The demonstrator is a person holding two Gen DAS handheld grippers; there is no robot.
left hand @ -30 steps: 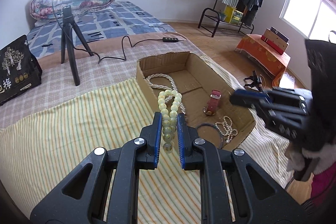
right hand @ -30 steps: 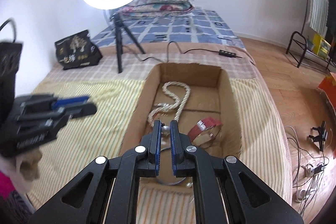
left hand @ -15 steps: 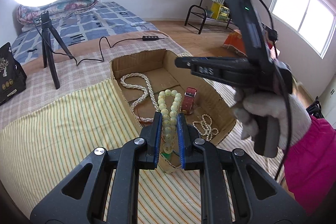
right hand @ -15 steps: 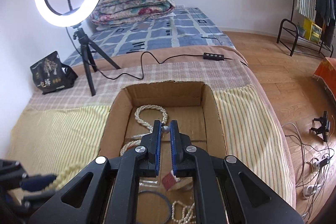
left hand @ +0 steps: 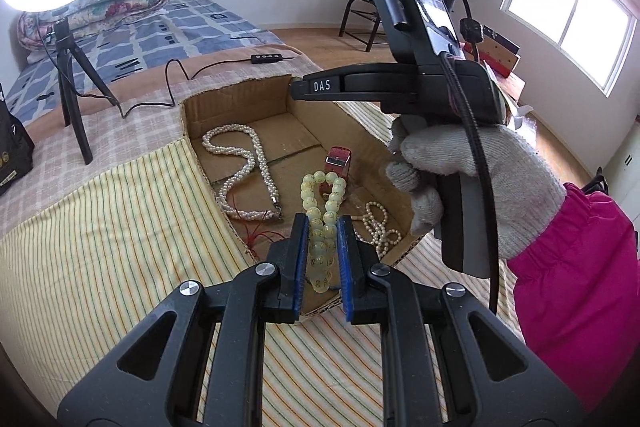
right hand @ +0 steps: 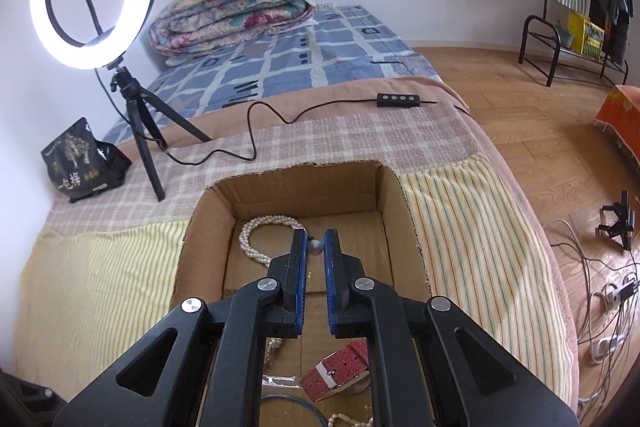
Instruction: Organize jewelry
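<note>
My left gripper (left hand: pixel 323 227) is shut on a pale green bead bracelet (left hand: pixel 324 203), held over the near edge of an open cardboard box (left hand: pixel 236 99). In the box lie a twisted pearl necklace (left hand: pixel 248 163), a red watch (left hand: pixel 338 161) and a small pearl strand (left hand: pixel 378 223). My right gripper (right hand: pixel 315 241) is shut on a small grey bead piece (right hand: pixel 316 247) above the box (right hand: pixel 304 183). The right gripper's body (left hand: pixel 400 87) reaches over the box in the left wrist view. The red watch (right hand: pixel 340 371), a blue ring (right hand: pixel 292 405) and the pearl necklace (right hand: pixel 256 239) show below it.
The box sits on a yellow striped cloth (left hand: pixel 112 239) on a bed. A ring light on a tripod (right hand: pixel 132 115) and its cable (right hand: pixel 256 131) stand behind the box. A black bag (right hand: pixel 80 159) is at the far left. The bed's right edge (right hand: pixel 552 267) drops to a wooden floor.
My left gripper has carried the green bracelet forward over the box. My right gripper has risen and moved forward over the box, still holding the grey bead piece.
</note>
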